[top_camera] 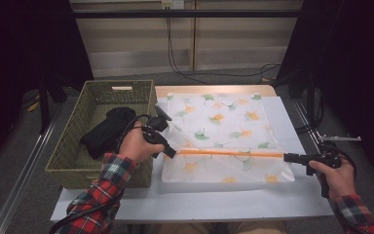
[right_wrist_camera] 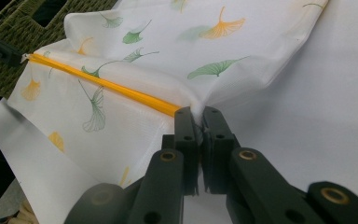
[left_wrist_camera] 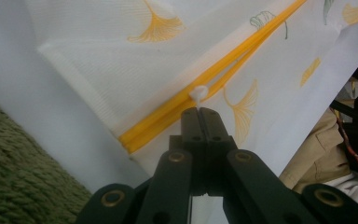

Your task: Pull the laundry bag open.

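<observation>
Lying flat on the white-covered table (top_camera: 292, 126), just right of the green woven basket (top_camera: 73, 141): a white mesh bag (top_camera: 224, 122) printed with ginkgo leaves, its orange zipper (top_camera: 229, 153) running across the near part. Left tongs (left_wrist_camera: 199, 111) clamped shut on the small white zipper pull (left_wrist_camera: 199, 93) at the zipper's left end, close beside the basket. Right tongs (right_wrist_camera: 199, 114) pinched shut on the bag's fabric at the zipper's right end, cloth bunched up between the tips. Zipper stretched straight between both tongs, closed along the length in view. Inside the basket, a black garment (top_camera: 107, 130) in a loose heap. Red plaid sleeves (top_camera: 102, 187) entering from the near edge, one hand on each tool.
</observation>
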Demonstrator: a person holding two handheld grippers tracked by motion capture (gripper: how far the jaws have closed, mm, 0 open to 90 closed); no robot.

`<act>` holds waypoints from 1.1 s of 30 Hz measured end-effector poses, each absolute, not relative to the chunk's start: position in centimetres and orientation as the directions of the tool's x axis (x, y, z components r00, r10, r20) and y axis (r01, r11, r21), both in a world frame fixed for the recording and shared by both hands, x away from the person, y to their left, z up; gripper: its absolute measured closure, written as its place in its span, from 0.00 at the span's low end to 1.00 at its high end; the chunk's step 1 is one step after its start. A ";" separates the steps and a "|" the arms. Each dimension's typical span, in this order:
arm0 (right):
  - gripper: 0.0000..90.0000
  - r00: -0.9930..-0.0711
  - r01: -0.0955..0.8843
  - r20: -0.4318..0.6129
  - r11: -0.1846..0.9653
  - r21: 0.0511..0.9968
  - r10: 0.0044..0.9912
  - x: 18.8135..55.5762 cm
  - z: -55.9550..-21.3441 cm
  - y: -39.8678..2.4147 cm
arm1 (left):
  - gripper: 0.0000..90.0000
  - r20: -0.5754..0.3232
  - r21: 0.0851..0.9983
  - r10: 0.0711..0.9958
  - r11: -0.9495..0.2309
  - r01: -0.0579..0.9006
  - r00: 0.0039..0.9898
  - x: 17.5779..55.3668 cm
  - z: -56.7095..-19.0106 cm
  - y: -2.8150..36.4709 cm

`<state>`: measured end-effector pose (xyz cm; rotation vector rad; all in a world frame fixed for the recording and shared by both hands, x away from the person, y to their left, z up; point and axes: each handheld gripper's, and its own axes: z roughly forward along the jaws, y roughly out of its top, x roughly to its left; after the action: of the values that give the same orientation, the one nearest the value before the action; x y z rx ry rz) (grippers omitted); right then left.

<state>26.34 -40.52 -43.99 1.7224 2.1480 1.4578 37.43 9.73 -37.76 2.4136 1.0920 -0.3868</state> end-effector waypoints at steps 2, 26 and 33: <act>0.96 -0.388 0.750 0.499 -0.049 0.659 0.774 26.3 -44.0 -40.6 | 1.00 -0.433 0.297 0.635 -0.570 0.766 0.640 37.4 -37.7 9.8; 0.96 -0.384 0.747 0.492 -0.050 0.662 0.782 26.3 -44.0 -40.7 | 1.00 -0.431 0.285 0.653 -0.556 0.781 0.622 37.8 -36.9 11.5; 0.96 -0.382 0.746 0.488 -0.049 0.664 0.785 26.3 -44.0 -40.7 | 1.00 -0.447 0.289 0.671 -0.517 0.806 0.591 37.7 -36.5 11.9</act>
<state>26.30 -40.74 -44.01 1.7220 2.1374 1.4419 37.65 11.91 -36.52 2.3538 1.1764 -0.3860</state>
